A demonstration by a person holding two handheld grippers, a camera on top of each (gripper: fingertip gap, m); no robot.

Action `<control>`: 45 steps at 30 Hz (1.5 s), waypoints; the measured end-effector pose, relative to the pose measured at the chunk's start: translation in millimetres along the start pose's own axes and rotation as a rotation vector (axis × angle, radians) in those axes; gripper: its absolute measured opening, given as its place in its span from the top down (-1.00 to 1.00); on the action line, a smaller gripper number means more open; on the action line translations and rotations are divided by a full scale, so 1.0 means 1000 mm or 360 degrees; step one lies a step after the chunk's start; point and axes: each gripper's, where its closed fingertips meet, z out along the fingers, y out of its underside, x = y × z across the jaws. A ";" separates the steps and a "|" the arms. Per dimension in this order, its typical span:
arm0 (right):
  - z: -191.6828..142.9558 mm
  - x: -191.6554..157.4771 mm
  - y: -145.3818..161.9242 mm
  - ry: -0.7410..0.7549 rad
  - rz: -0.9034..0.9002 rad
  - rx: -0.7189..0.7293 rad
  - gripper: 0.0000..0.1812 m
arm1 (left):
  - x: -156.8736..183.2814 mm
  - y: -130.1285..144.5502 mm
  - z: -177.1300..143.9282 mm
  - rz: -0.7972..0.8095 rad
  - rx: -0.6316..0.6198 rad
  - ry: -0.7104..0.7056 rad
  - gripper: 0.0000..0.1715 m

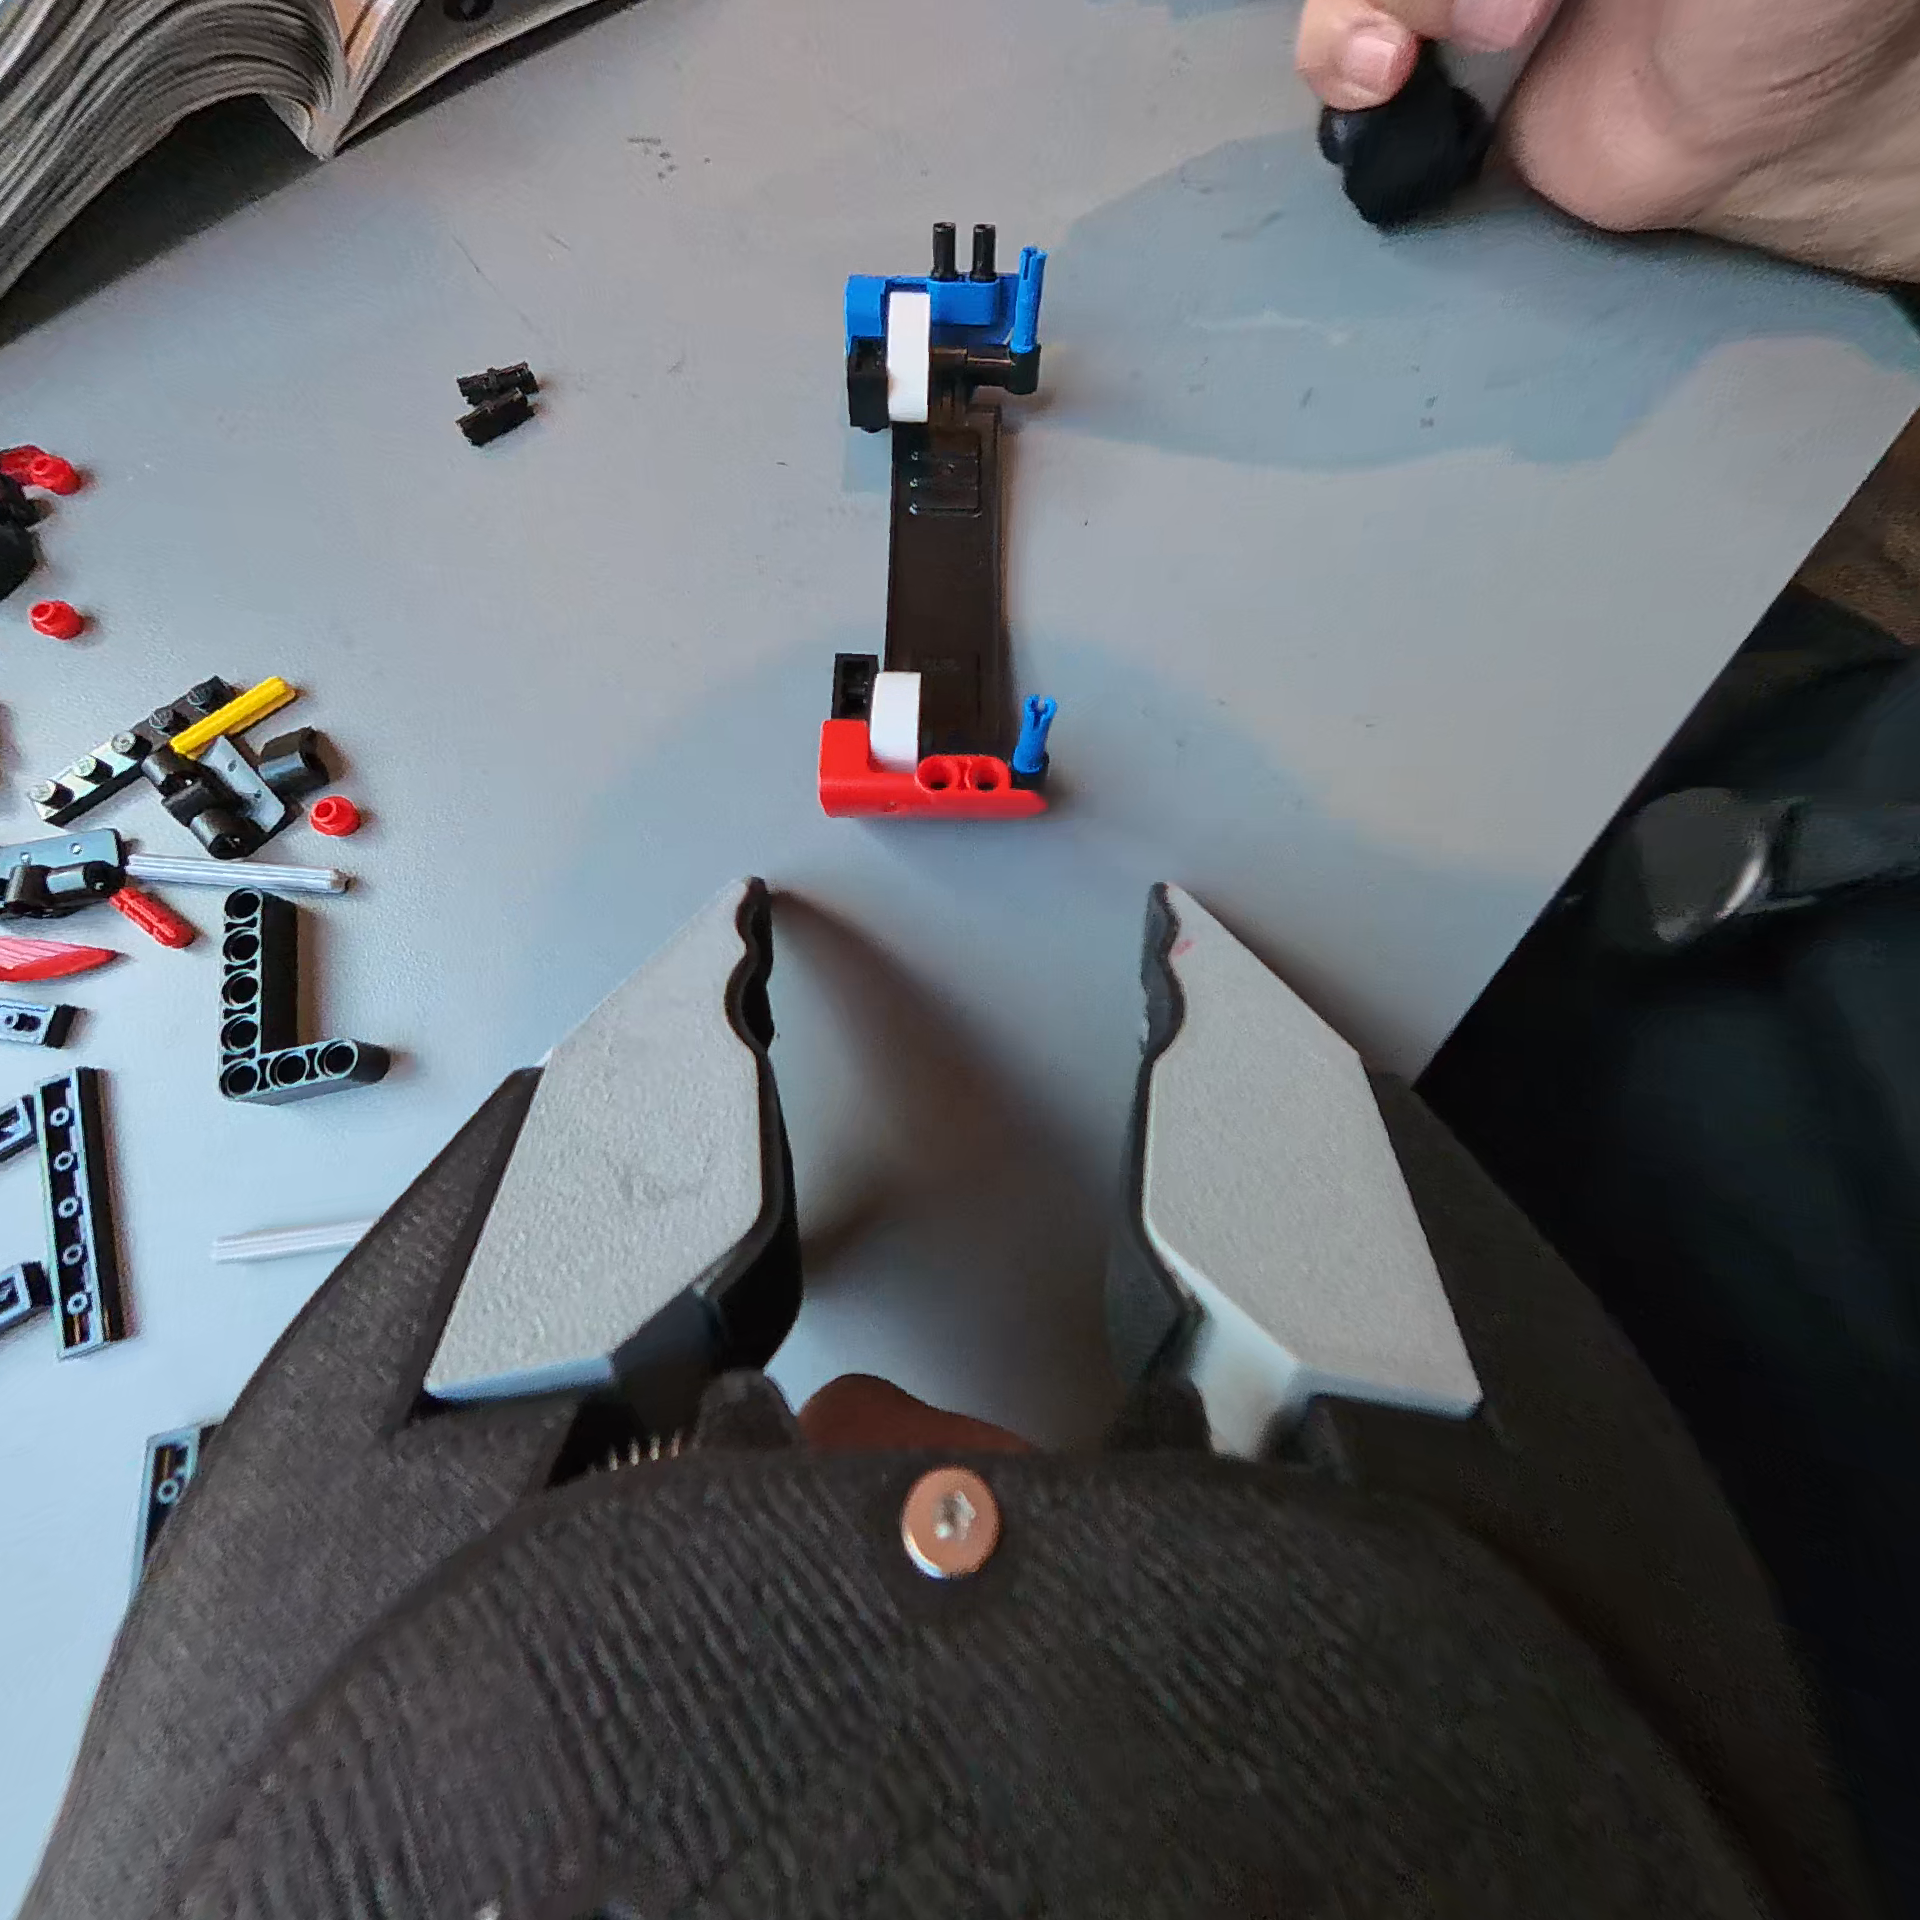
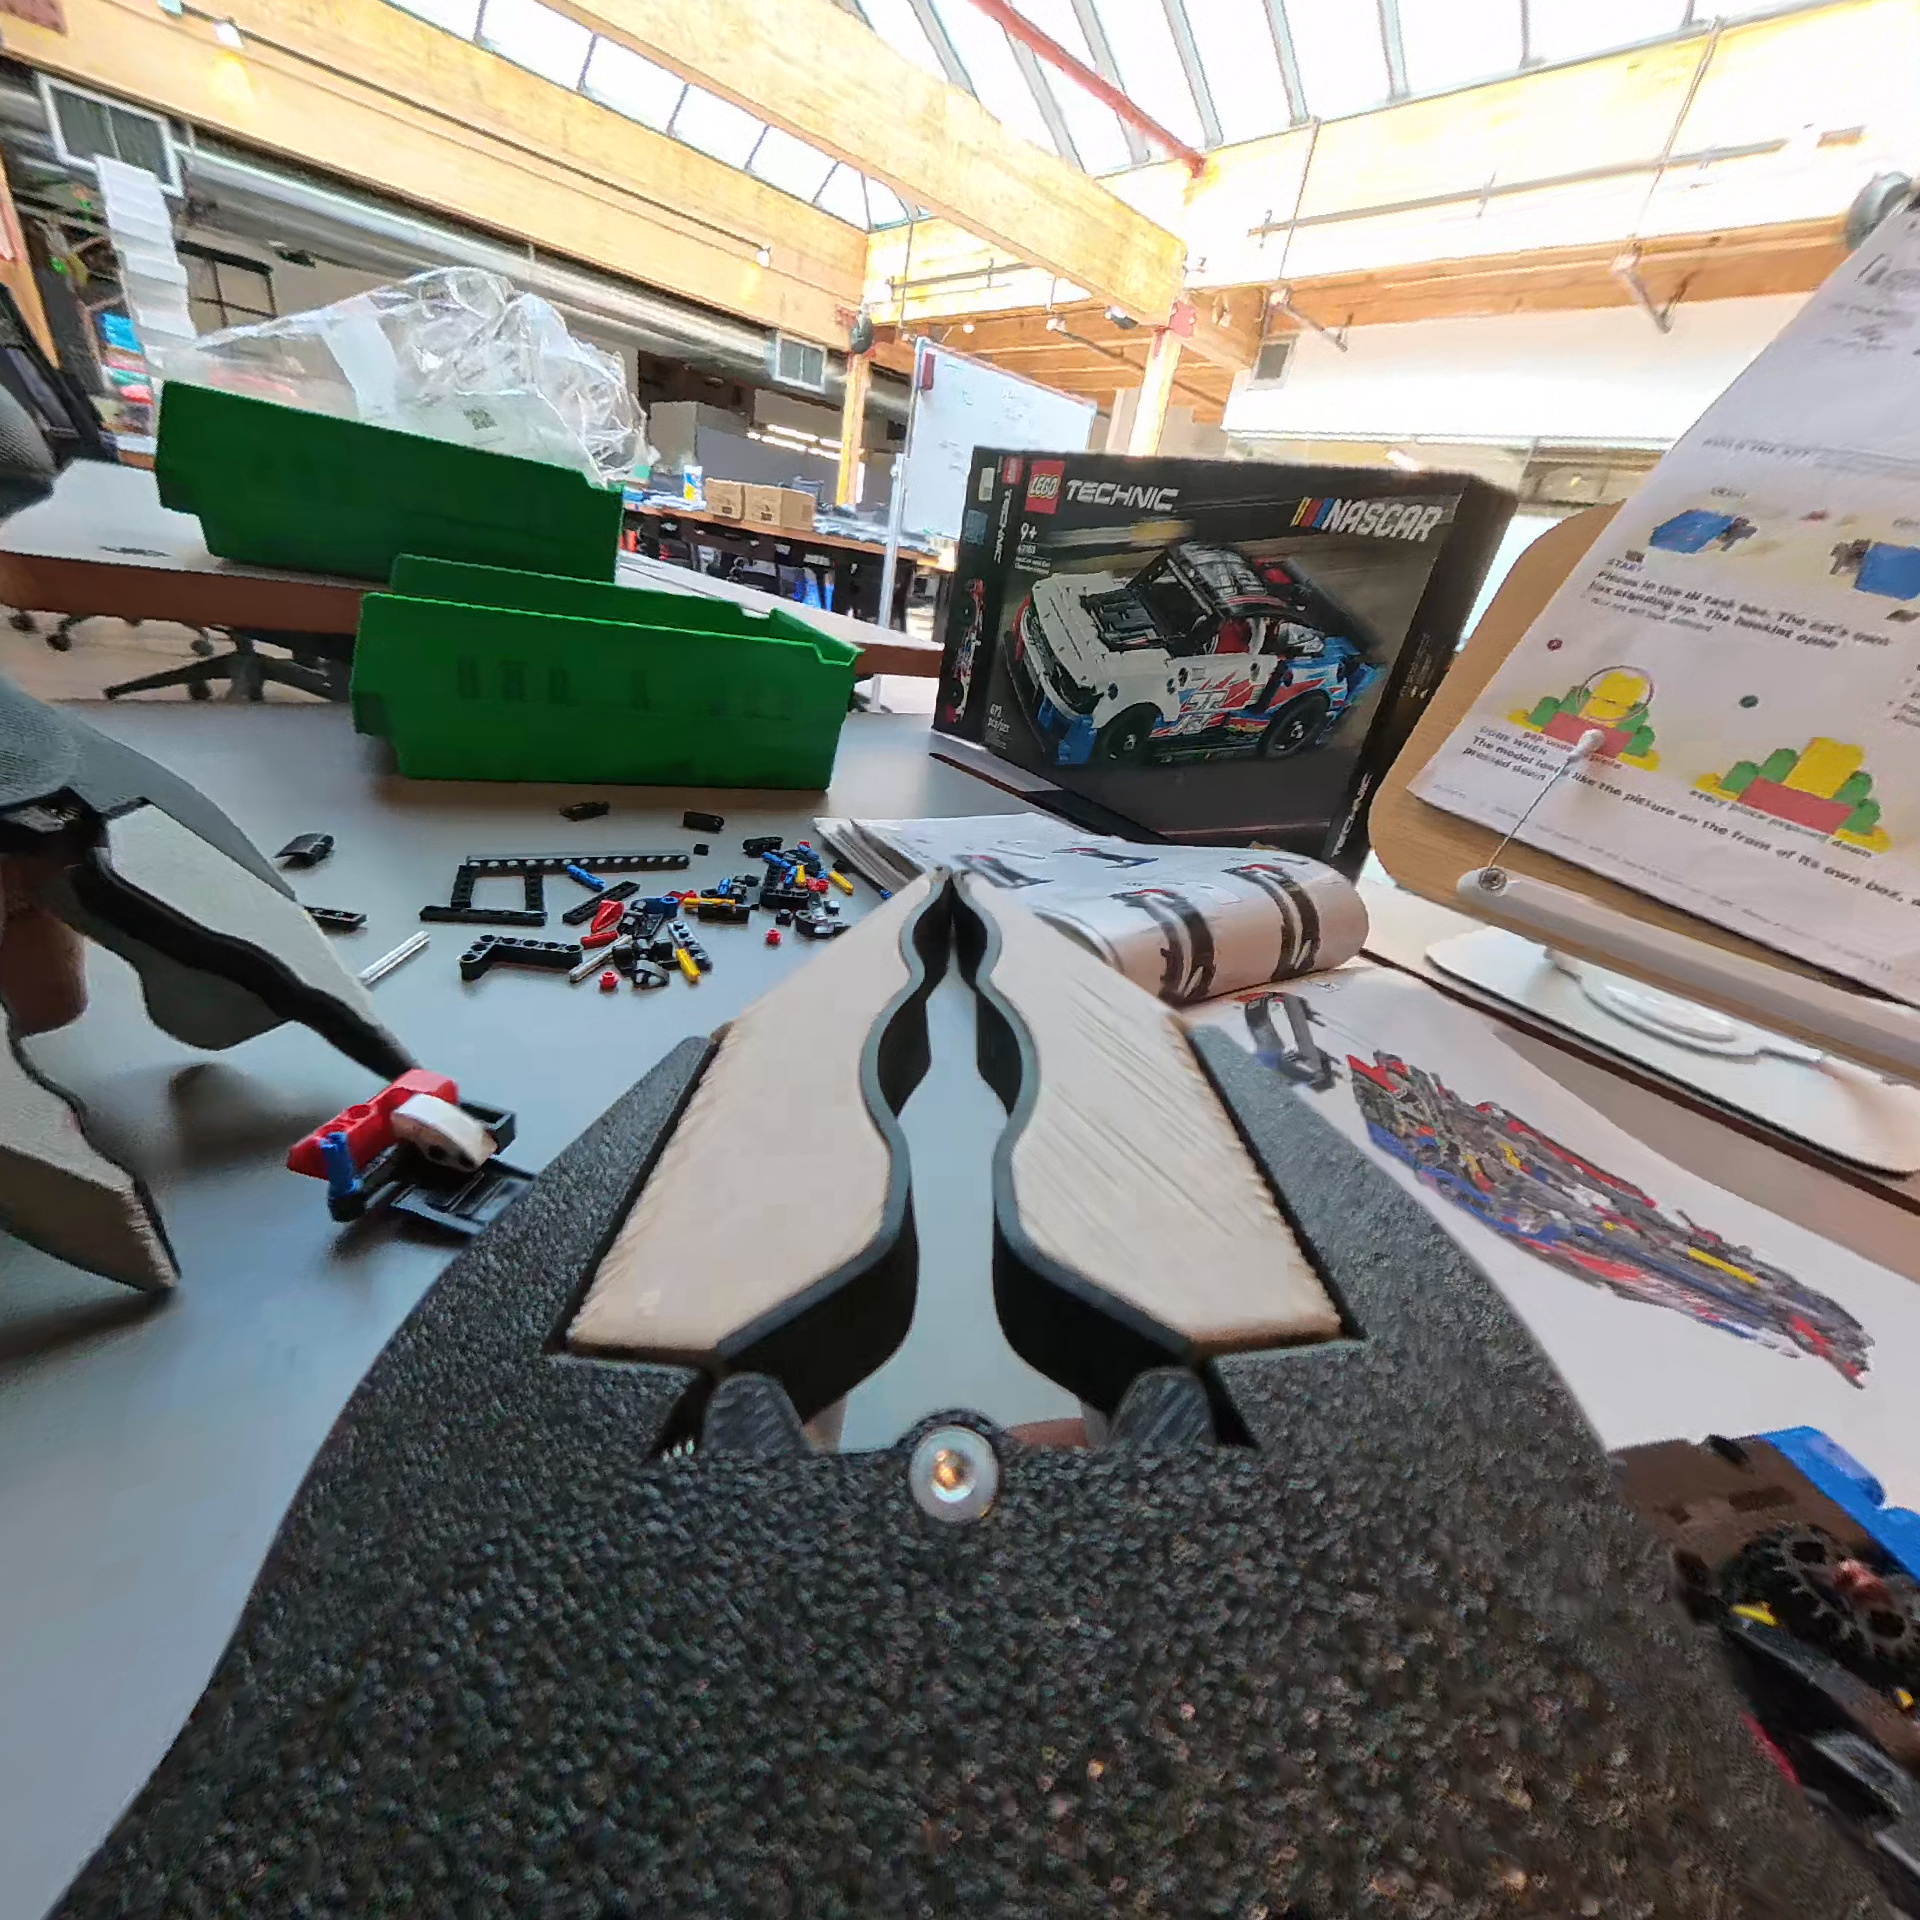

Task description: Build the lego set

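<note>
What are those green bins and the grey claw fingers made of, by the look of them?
The green bins look like moulded plastic: uniform colour, slightly glossy walls. The left gripper has fingers faced in matte, grainy grey, probably printed plastic, edged with black wavy pads that look rubbery; I can't be certain.

Two grey wedge-shaped fingers [image 1: 644, 1174] edged in wavy black rubber, on a textured black printed body [image 1: 935, 1714] fastened by one silver cross-head screw [image 1: 951, 1522].
</note>
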 end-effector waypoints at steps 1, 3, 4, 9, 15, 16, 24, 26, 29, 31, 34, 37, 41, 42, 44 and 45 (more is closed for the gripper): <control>-0.002 -0.001 0.002 -0.0017 0.0033 -0.0035 1.00 | 0.000 0.000 0.001 -0.0003 -0.0007 -0.0005 0.17; -0.006 -0.007 0.009 -0.0092 0.0060 -0.0139 1.00 | -0.001 -0.002 0.002 -0.0027 -0.0015 -0.0007 0.15; -0.008 -0.014 0.015 -0.0170 0.0061 -0.0227 1.00 | -0.001 -0.003 0.002 -0.0046 -0.0014 -0.0002 0.16; -0.020 -0.032 0.046 -0.0338 0.0139 -0.0618 0.84 | -0.001 -0.008 0.004 -0.0082 -0.0015 0.0038 0.20; -0.015 -0.045 0.071 -0.0475 0.0177 -0.0884 0.49 | -0.005 -0.013 0.007 -0.0036 -0.0009 0.0031 0.24; -0.014 -0.046 0.075 -0.0485 0.0187 -0.0924 0.49 | -0.005 -0.013 0.008 -0.0024 -0.0019 0.0036 0.24; -0.020 -0.063 0.085 -0.0578 0.0159 -0.1053 0.54 | -0.011 -0.014 0.010 0.0072 -0.0027 0.0006 0.31; -0.028 -0.068 0.085 -0.0585 0.0149 -0.1064 0.55 | -0.015 -0.015 0.008 0.0027 -0.0001 -0.0008 0.31; -0.042 -0.075 0.084 -0.0595 0.0157 -0.1084 0.55 | -0.024 -0.012 0.004 -0.0033 0.0004 -0.0076 0.34; -0.052 -0.080 0.081 -0.0603 0.0157 -0.1075 0.60 | -0.034 -0.008 0.000 -0.0065 -0.0008 -0.0174 0.35; -0.061 -0.081 0.077 -0.0579 0.0146 -0.1049 0.61 | -0.031 -0.006 -0.006 -0.0081 0.0029 -0.0147 0.35; -0.059 -0.073 0.073 -0.0501 0.0118 -0.0992 0.61 | -0.021 -0.005 -0.009 -0.0074 0.0059 -0.0051 0.34; -0.050 -0.064 0.069 -0.0452 0.0144 -0.0928 0.59 | -0.017 -0.008 -0.016 -0.0021 0.0065 0.0050 0.35; -0.047 -0.062 0.067 -0.0453 0.0175 -0.0912 0.57 | -0.024 -0.013 -0.020 -0.0015 0.0055 0.0042 0.38; -0.042 -0.059 0.066 -0.0454 0.0246 -0.0888 0.50 | -0.040 -0.032 -0.031 0.0015 0.0068 0.0063 0.47; -0.040 -0.058 0.064 -0.0468 0.0288 -0.0875 0.45 | -0.049 -0.046 -0.034 0.0036 0.0087 0.0078 0.50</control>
